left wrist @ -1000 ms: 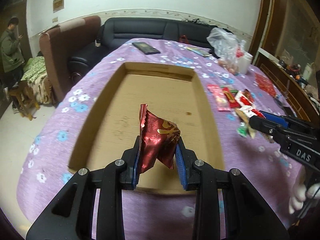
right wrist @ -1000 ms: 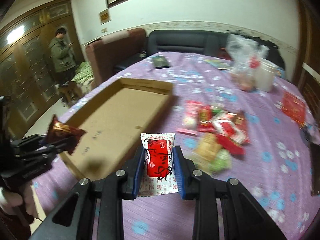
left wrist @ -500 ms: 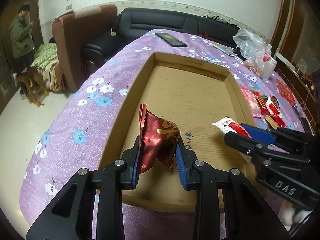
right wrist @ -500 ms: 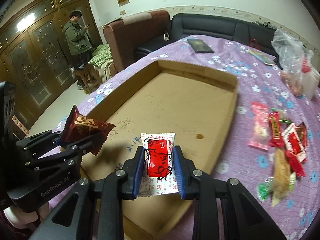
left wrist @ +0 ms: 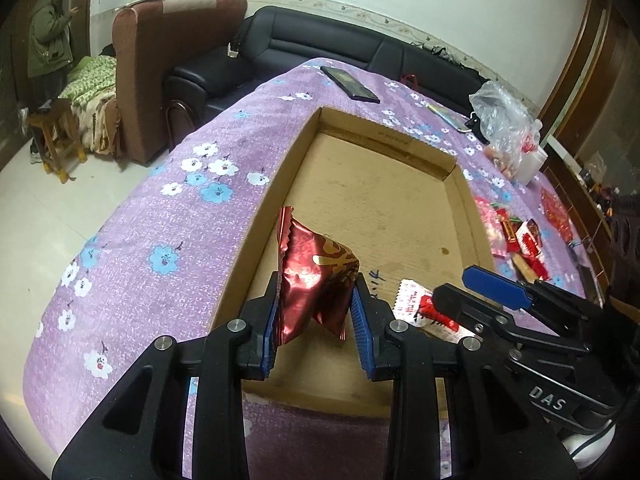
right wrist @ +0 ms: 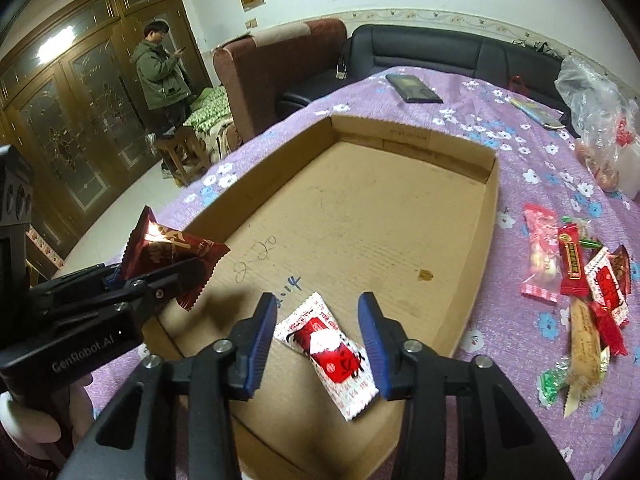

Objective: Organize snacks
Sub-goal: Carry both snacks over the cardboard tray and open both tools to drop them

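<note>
Both grippers have shifted from the loose snack pile to the near end of the cardboard tray [right wrist: 490, 216], and the white-and-red packet [right wrist: 332, 350], pinched half a second ago, is now lying free on the tray floor. Around it the right gripper [right wrist: 318, 336] is opening, its blue pads standing clear of the packet on both sides. Beside it the left gripper [left wrist: 316, 316] is clamping a shiny dark-red foil packet [left wrist: 316, 276], holding it above the tray's near-left corner. A purple flowered tablecloth [right wrist: 520, 364] is covering the table, and the remaining snacks [right wrist: 576, 276] are lying scattered on it just right of the tray. Farther back a dark flat case [right wrist: 414, 88] and a clear plastic bag [right wrist: 592, 96] are resting on the cloth. Behind the table a black sofa [left wrist: 320, 52] and a brown armchair [left wrist: 160, 60] are lining the white wall, and a person in a green jacket [right wrist: 160, 76] is standing near wooden doors.
</note>
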Demonstrator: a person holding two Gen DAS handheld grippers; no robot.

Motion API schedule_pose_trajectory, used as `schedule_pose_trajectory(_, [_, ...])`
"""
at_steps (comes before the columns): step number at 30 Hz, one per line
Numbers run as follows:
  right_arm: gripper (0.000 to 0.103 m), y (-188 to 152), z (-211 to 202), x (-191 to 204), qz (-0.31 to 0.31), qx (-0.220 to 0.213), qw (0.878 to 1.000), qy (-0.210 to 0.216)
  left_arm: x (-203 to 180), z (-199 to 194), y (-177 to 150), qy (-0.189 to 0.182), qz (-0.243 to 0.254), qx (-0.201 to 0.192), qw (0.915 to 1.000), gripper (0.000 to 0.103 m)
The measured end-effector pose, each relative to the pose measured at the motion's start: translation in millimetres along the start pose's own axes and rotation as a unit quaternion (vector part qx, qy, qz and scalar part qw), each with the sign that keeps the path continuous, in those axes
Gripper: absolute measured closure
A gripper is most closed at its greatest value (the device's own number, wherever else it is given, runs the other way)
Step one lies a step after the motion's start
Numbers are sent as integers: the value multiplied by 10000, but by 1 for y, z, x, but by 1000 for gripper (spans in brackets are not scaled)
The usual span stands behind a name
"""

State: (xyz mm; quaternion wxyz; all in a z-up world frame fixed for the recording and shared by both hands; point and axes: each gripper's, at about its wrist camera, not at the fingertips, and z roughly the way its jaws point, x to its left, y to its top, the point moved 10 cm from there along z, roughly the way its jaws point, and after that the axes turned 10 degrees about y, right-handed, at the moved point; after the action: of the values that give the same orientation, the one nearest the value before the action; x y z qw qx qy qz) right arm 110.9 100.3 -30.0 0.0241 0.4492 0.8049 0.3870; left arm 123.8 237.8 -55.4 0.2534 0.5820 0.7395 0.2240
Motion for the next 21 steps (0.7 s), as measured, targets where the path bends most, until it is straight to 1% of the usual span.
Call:
schedule_pose_trajectory(1, [55, 0, -3, 0, -8, -30, 10000, 1, 1, 0, 0, -19, -43, 37, 10000, 69])
schedule_pose_trajectory(6, [55, -3, -21, -1, -62, -185, 9998, -19, 3, -7, 4, -359, -411, 91, 9985, 69])
schedule_pose_trajectory(8, [55, -6, -31, -3, -40, -267, 9996, -35, 4, -15, 8, -464, -544, 21, 9974, 69])
schedule_pose_trajectory(9, [55, -8, -38, -6, -26, -321, 9995, -61, 6, -24, 11, -467, -613, -87, 9970, 69])
schedule_pose_trajectory(11, [54, -11, -53, -13, 20, -454, 9989, -124, 6, -34, 13, -508, -621, -179, 9966, 69])
schedule_pose_trajectory(13, [45, -16, -70, -24, 132, -611, 9978, -210, 0, -45, 12, -585, -585, -217, 9963, 69])
schedule_pose_trajectory(16, [43, -25, -95, -50, 371, -795, 9954, -390, -23, -57, 7, -733, -403, -215, 9963, 69])
schedule_pose_trajectory(18, [43, -32, -111, -69, 548, -874, 9933, -518, -47, -65, 0, -881, -135, -238, 9957, 69])
schedule_pose_trajectory(20, [43, -41, -127, -91, 764, -939, 9904, -671, -76, -73, -9, -1040, 177, -229, 9942, 61])
schedule_pose_trajectory(21, [43, -48, -136, -104, 889, -959, 9885, -766, -86, -75, -13, -1113, 266, -227, 9932, 55])
